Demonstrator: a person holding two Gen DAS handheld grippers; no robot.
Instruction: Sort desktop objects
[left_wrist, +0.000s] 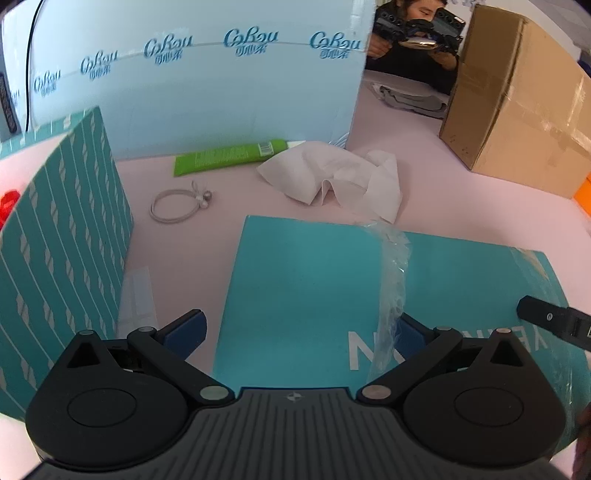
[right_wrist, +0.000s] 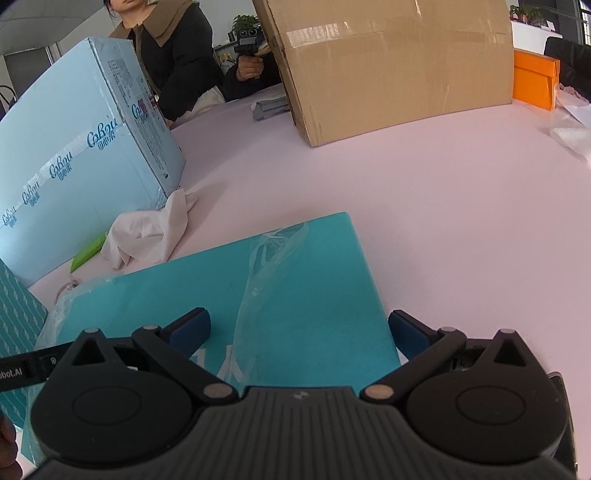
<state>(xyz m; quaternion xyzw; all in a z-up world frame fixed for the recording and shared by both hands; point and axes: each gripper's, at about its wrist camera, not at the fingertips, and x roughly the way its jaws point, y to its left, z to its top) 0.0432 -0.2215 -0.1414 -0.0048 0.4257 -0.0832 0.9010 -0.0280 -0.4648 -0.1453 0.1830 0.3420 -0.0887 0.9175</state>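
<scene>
Left gripper (left_wrist: 301, 328) and right gripper (right_wrist: 299, 328) hover spread wide, empty; we judge the teal box (left_wrist: 306, 288) stiff, its film slippery, best gripped at the edges.

Teal box (left_wrist: 303, 295), green tube (left_wrist: 225, 157)

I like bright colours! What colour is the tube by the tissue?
The tube is bright green, best seen in the left wrist view.

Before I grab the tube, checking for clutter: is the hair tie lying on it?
No, the hair tie lies on the table apart from the green tube.
</scene>
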